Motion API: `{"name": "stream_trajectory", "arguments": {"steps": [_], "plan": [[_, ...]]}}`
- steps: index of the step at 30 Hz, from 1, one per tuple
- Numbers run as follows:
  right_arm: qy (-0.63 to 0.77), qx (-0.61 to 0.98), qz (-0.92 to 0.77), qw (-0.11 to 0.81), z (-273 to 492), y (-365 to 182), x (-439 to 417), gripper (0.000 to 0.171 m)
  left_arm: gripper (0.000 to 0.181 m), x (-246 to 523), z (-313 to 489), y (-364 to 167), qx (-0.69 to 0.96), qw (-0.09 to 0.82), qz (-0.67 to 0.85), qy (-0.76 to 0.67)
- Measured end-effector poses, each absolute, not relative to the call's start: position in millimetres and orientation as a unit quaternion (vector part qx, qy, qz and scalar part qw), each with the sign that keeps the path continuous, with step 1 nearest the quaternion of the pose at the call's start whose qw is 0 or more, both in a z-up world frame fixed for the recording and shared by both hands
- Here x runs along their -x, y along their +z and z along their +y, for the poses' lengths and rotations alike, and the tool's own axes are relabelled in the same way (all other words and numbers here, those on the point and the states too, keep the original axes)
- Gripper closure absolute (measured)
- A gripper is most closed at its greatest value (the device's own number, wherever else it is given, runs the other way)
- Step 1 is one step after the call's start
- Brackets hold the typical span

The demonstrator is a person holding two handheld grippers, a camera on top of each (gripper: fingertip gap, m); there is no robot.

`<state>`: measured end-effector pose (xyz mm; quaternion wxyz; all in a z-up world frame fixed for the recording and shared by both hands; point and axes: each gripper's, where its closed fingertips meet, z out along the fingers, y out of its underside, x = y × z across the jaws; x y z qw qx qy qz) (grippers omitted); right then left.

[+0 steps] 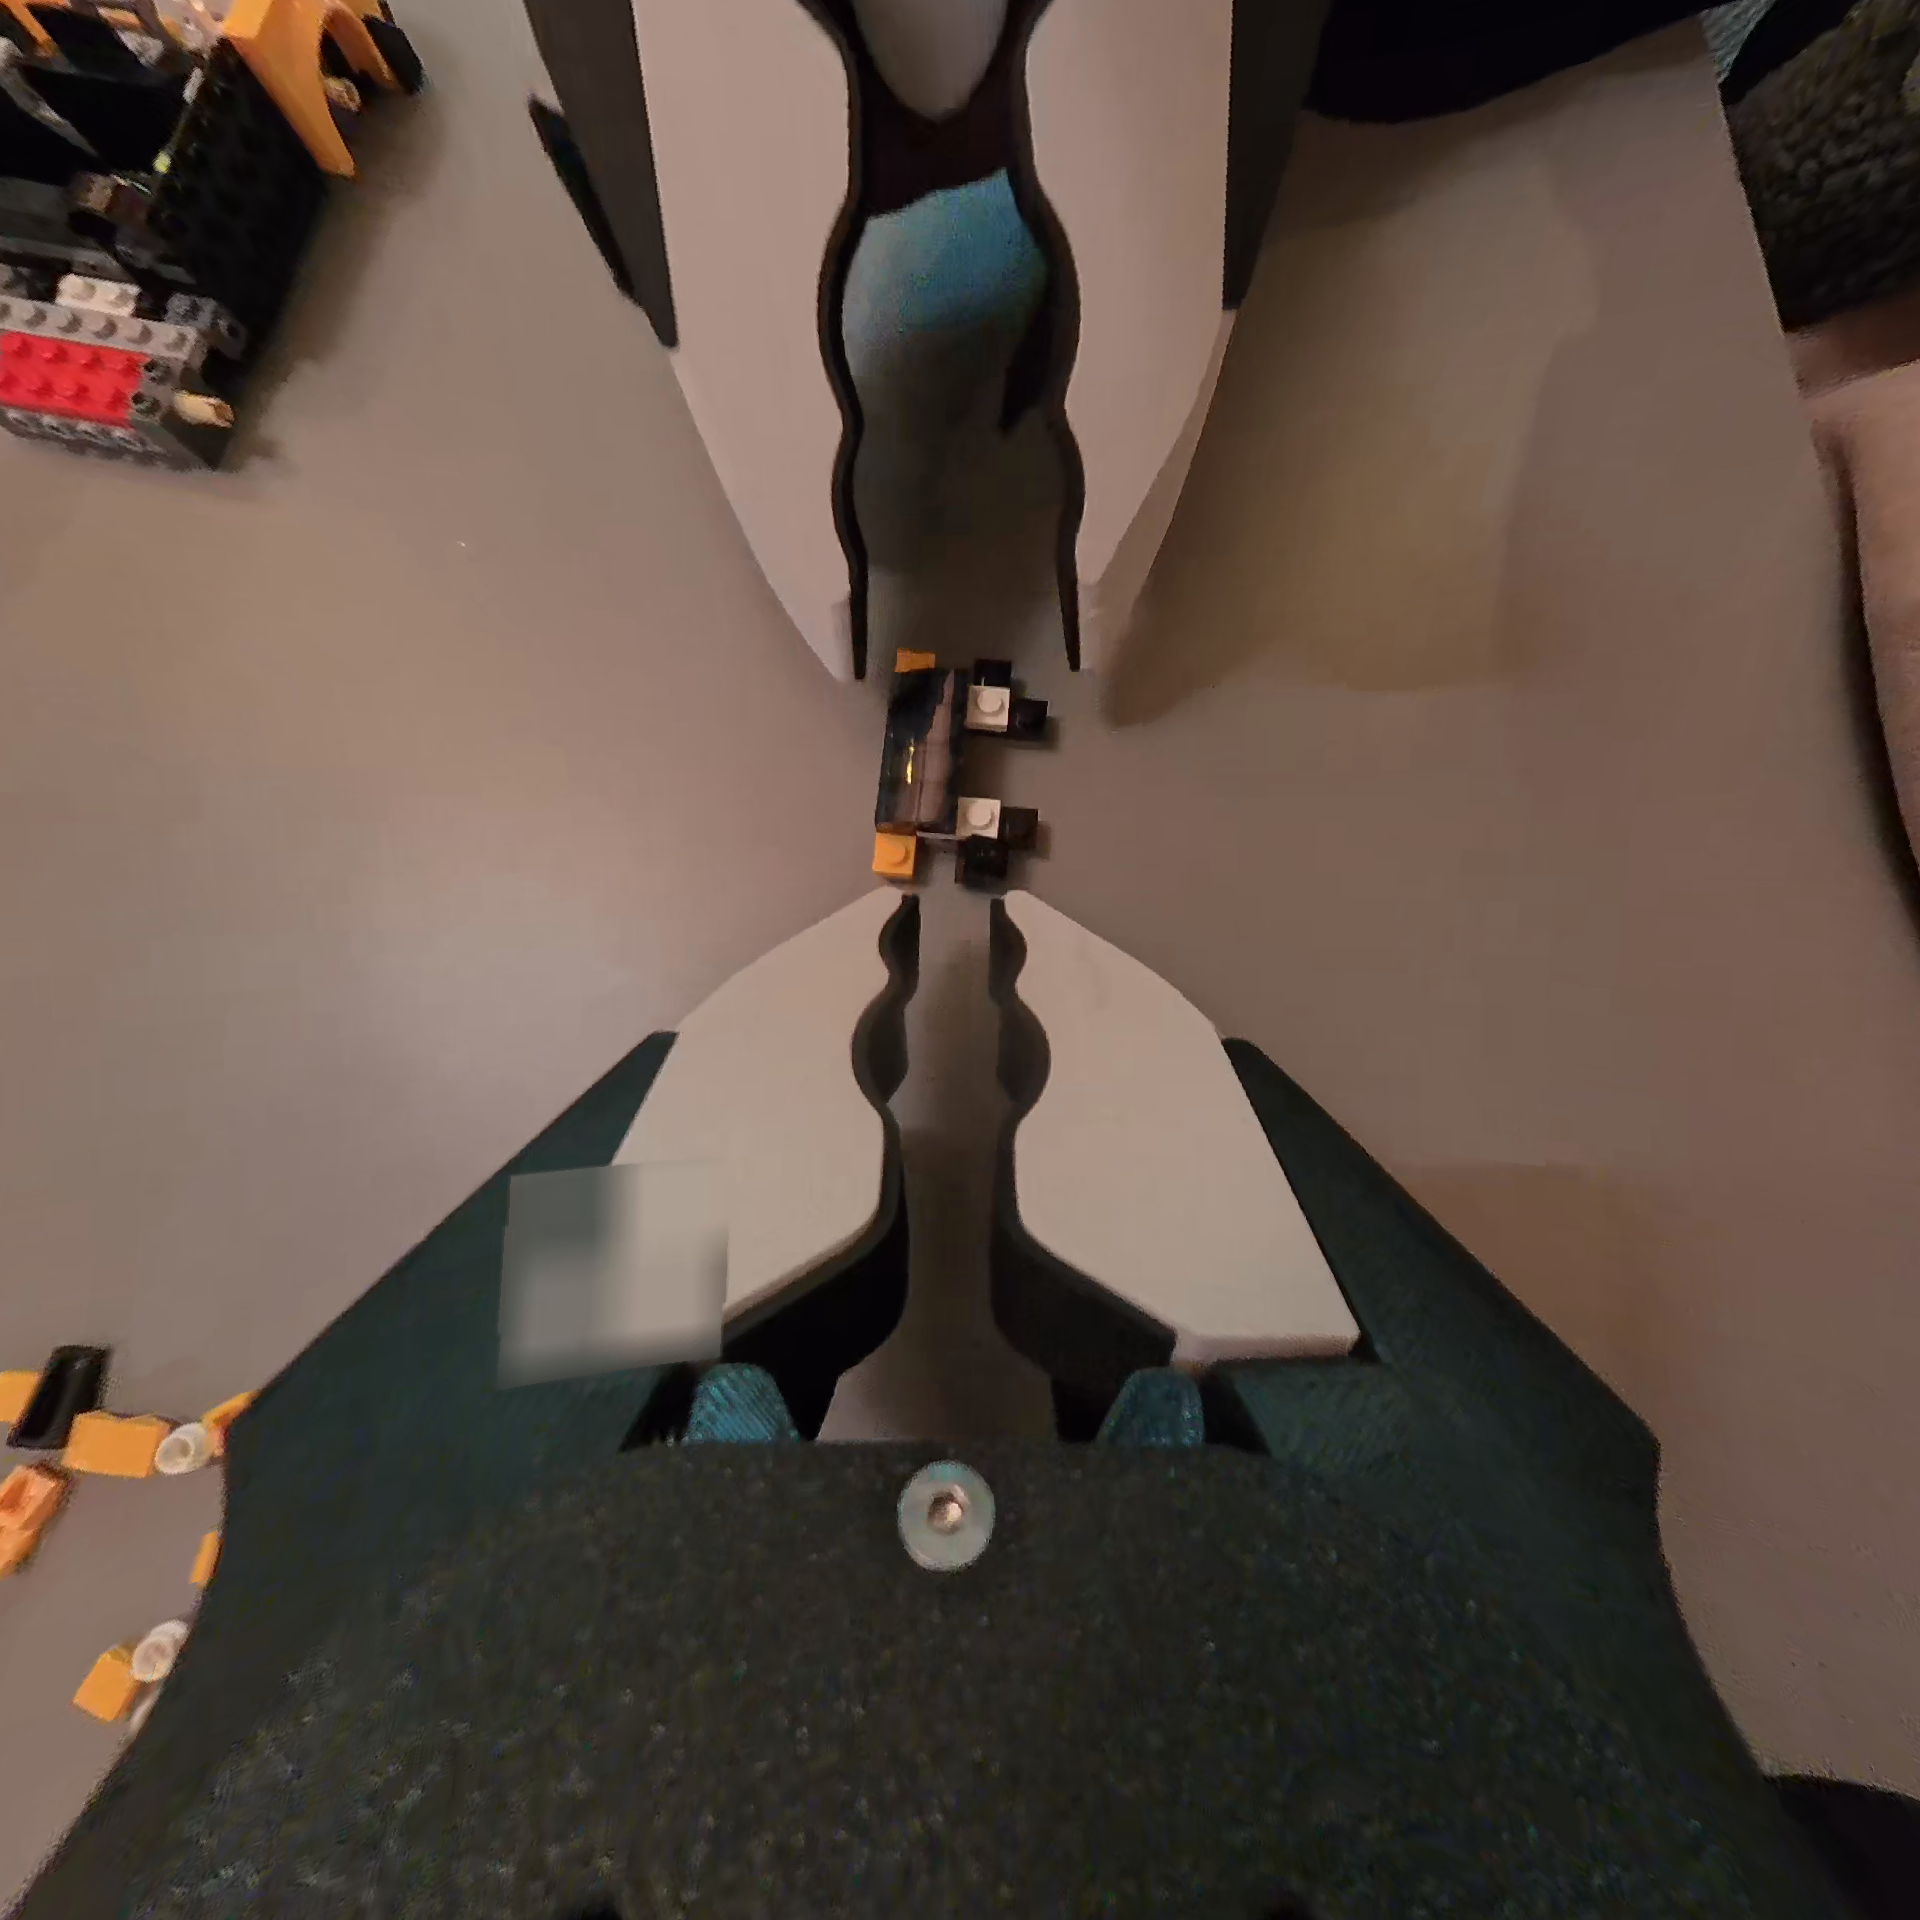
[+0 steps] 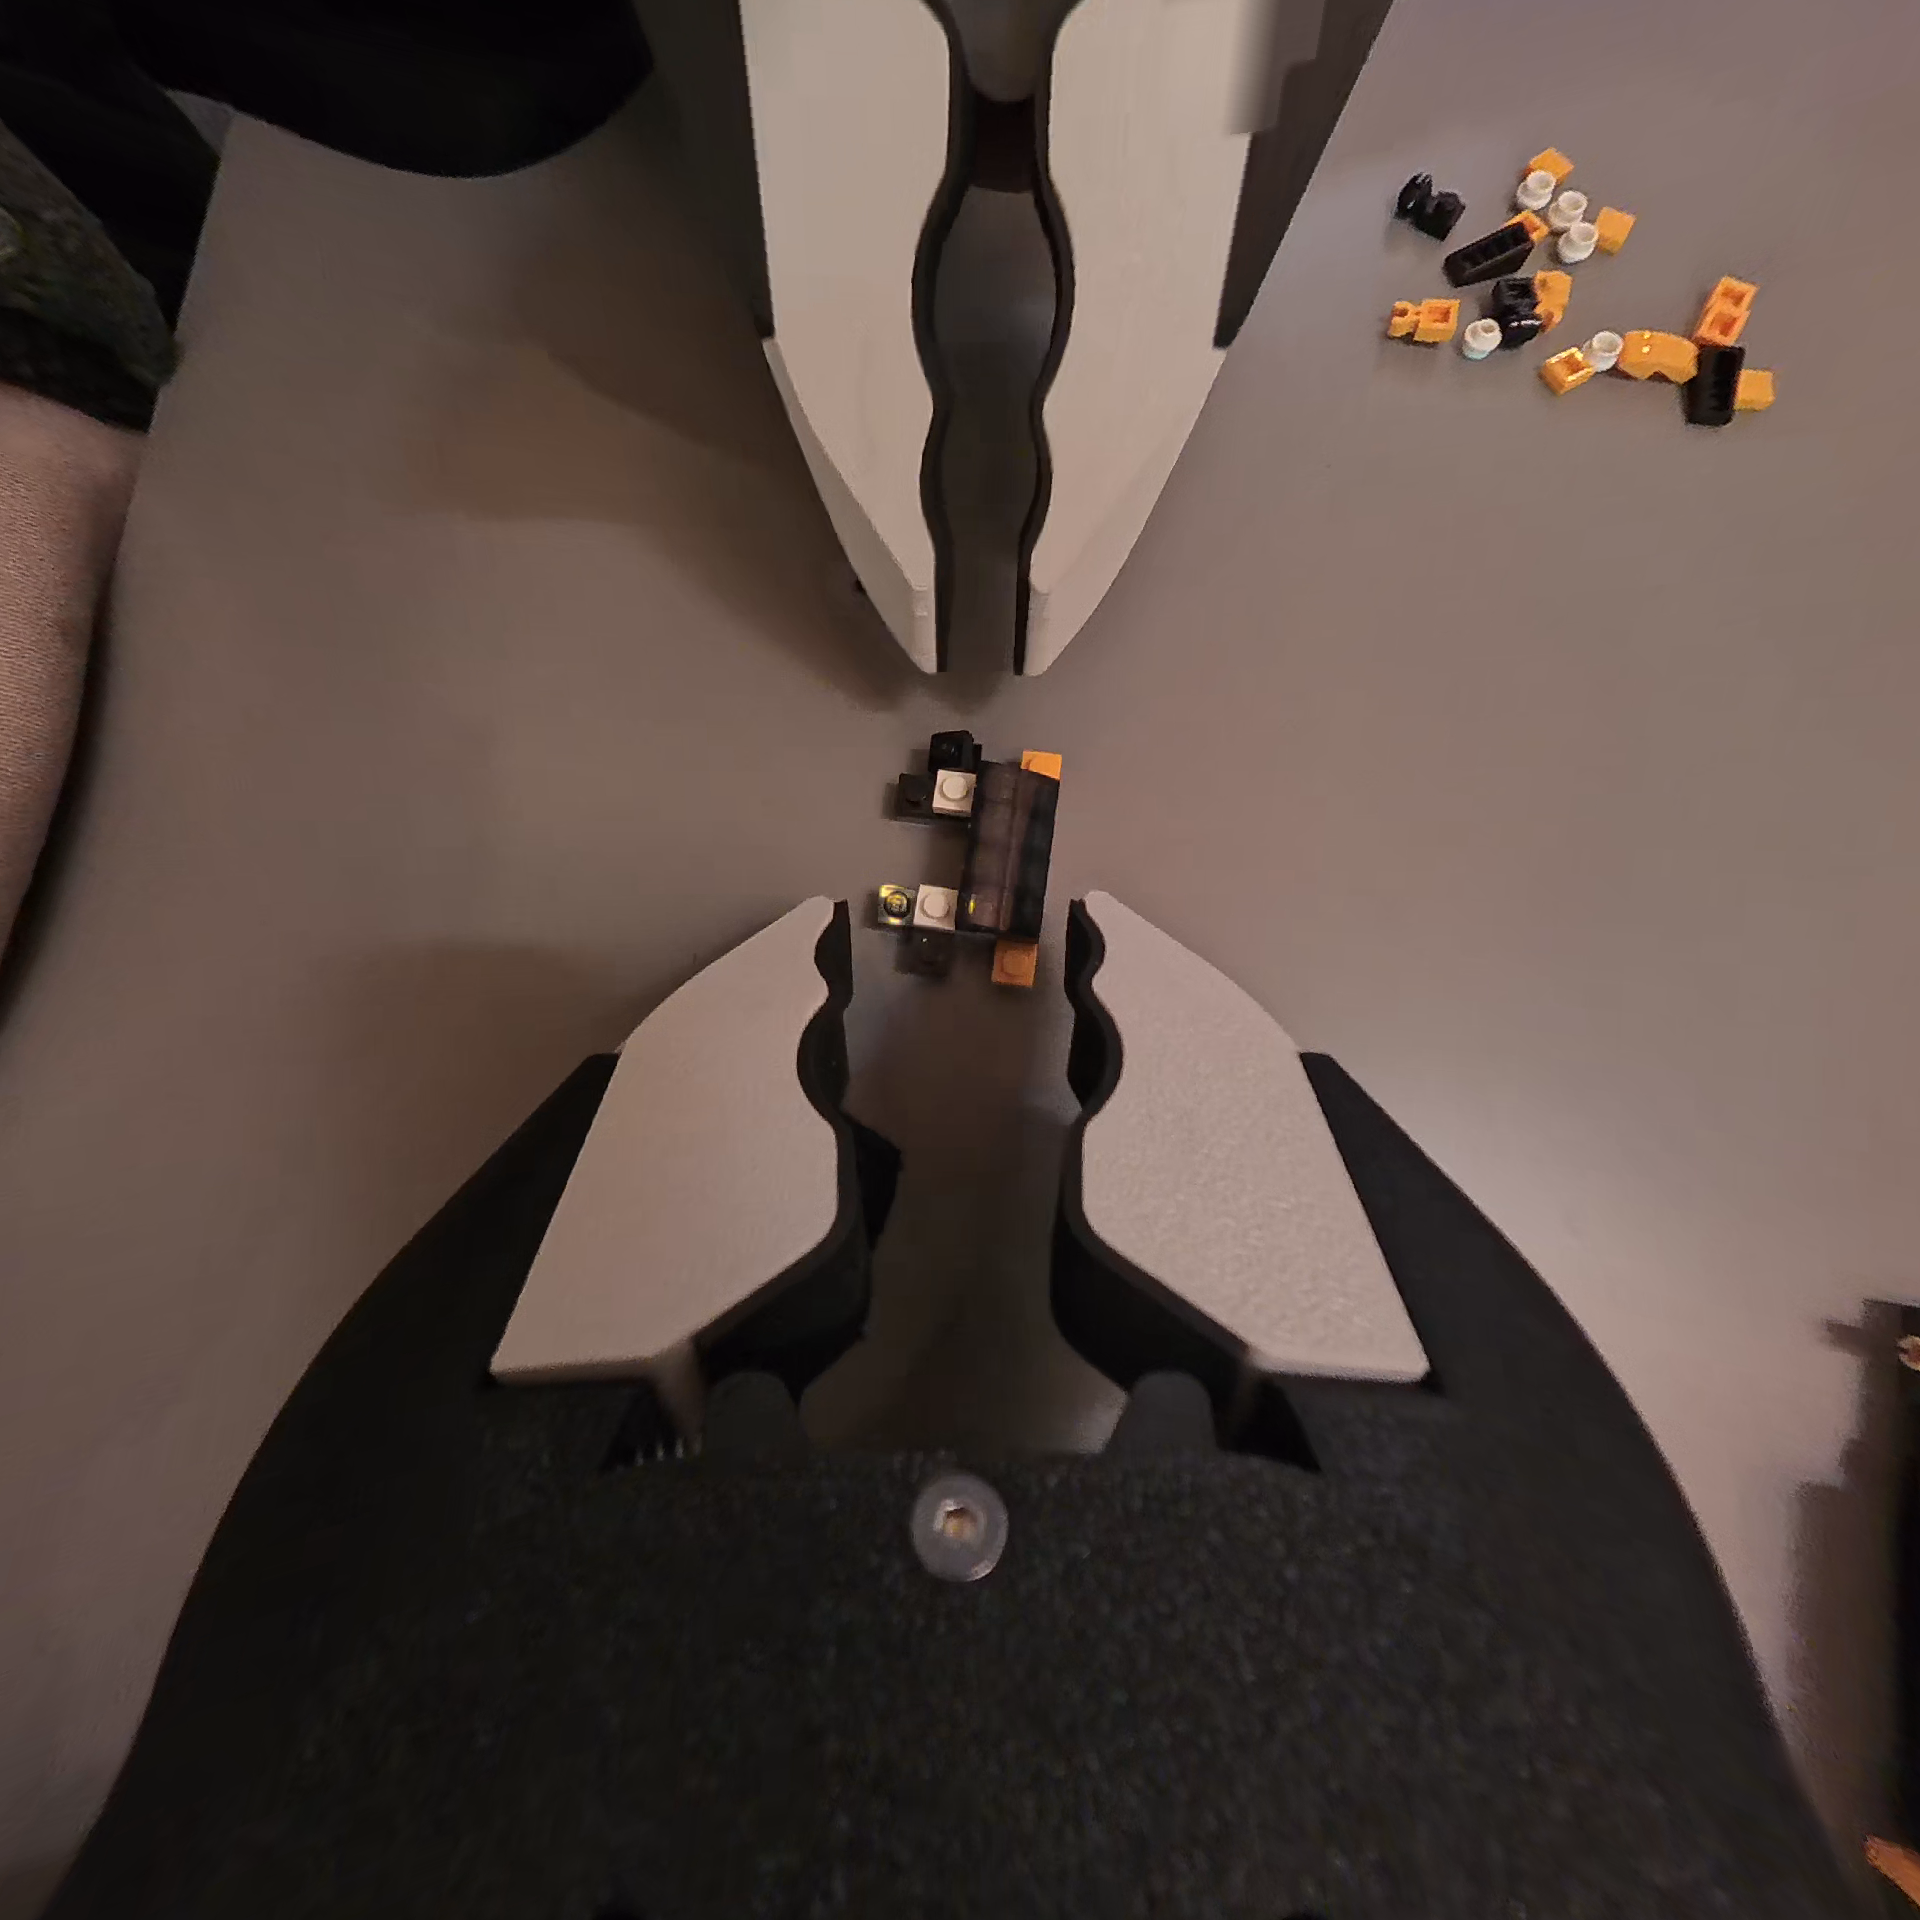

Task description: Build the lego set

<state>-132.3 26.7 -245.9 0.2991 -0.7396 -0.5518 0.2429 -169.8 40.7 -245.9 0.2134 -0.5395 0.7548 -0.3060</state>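
Observation:
A small lego sub-assembly (image 1: 961, 769) lies on the grey table: a dark smoky-clear bar with an orange plate at each end and white and black studs on one side. It also shows in the right wrist view (image 2: 971, 862). My left gripper (image 1: 951, 906) sits just short of it, empty, its jaws apart by a narrow gap. My right gripper (image 2: 956, 909) faces it from the opposite side, open wider and empty. The assembly's near end lies level with the right fingertips (image 2: 1081, 914), without touching them. Each gripper shows at the top of the other's view.
A large black, orange, red and grey lego build (image 1: 135, 239) stands at the far left. Loose orange, black and white pieces (image 2: 1579, 281) lie in a scatter on the table; some also show in the left wrist view (image 1: 94, 1444). Dark fabric (image 1: 1829, 156) borders the table edge. About 5 centimeters separates my left fingertips from my right.

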Motion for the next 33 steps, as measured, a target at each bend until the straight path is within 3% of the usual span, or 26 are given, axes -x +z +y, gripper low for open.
{"name": "stream_trajectory", "arguments": {"steps": [10,33], "plan": [[0.206,0.744,-0.562,0.296,27,-248,126,0.134,0.16,167,48,-255,0.555,0.219,0.738,-0.316],[0.238,0.723,-0.6,0.246,-1,-254,142,0.142,0.161,162,40,-257,0.541,0.207,0.736,-0.349]]}}
